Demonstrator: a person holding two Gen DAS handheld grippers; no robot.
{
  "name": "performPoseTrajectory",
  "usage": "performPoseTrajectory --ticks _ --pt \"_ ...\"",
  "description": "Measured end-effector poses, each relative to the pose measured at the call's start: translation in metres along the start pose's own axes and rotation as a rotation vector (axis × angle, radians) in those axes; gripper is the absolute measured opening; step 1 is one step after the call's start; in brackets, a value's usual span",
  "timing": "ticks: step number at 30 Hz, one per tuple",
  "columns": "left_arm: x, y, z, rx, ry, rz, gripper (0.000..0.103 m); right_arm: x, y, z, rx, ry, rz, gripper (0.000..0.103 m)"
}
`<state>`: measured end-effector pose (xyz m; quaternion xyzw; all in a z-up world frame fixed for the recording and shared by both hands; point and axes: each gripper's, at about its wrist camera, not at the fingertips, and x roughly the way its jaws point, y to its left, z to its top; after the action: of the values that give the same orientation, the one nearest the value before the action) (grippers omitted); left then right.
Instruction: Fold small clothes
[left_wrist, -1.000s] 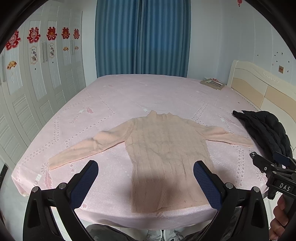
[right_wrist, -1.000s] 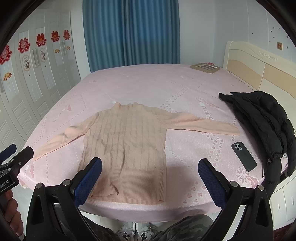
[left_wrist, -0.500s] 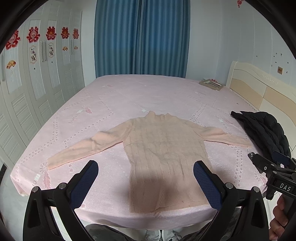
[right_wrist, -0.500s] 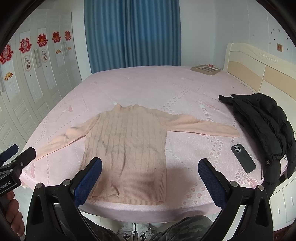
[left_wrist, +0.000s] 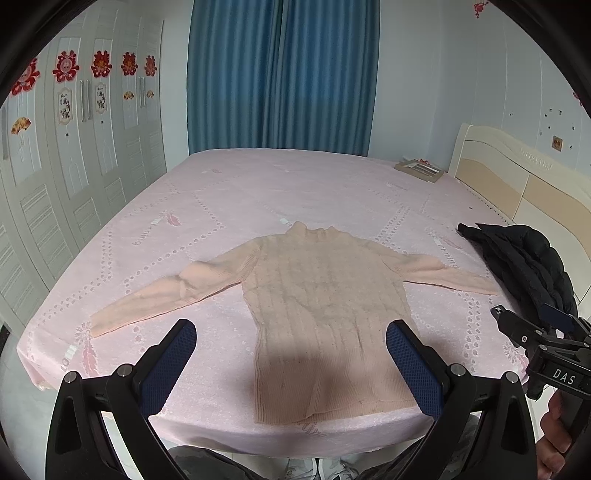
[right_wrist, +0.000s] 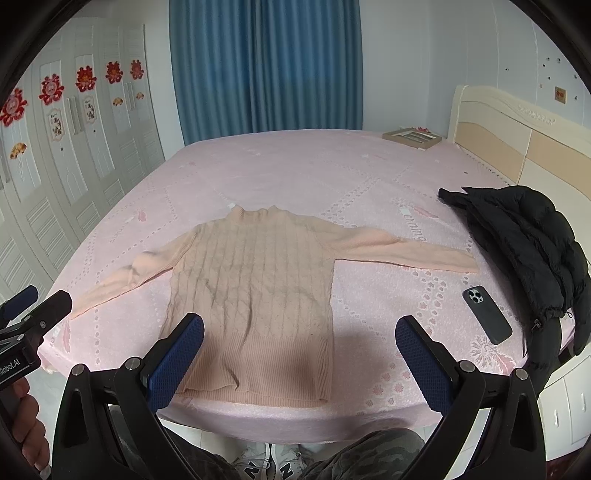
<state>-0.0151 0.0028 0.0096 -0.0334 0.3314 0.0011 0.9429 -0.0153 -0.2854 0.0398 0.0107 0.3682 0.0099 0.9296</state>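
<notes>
A peach cable-knit sweater (left_wrist: 321, 306) lies flat, front up, on the pink bed (left_wrist: 280, 184), both sleeves spread wide, hem at the near edge. It also shows in the right wrist view (right_wrist: 251, 280). My left gripper (left_wrist: 291, 354) is open and empty, held above the hem. My right gripper (right_wrist: 299, 350) is open and empty, above the hem's right side. Each gripper shows at the edge of the other's view.
A black puffer jacket (right_wrist: 528, 251) lies at the bed's right edge, with a dark phone (right_wrist: 487, 314) beside it. A framed picture (right_wrist: 412, 137) lies at the far right corner by the headboard. White wardrobes stand left, blue curtains behind.
Both grippers have drawn back and up a little; the sweater sits slightly farther away in both views. Nothing was grasped.
</notes>
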Motion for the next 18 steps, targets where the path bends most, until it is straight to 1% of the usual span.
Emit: performPoseTrajectory --ticks 7,12,18 --pt "0.003 0.000 -0.001 0.002 -0.004 0.003 0.103 0.000 0.000 0.000 0.000 0.000 0.001 0.102" --pt "0.010 0.002 -0.003 0.007 0.011 -0.003 0.103 0.004 0.004 0.001 -0.003 0.010 0.003 0.102" --pt "0.025 0.009 -0.009 0.014 0.027 -0.058 0.103 0.017 0.009 0.002 -0.010 0.011 0.004 0.102"
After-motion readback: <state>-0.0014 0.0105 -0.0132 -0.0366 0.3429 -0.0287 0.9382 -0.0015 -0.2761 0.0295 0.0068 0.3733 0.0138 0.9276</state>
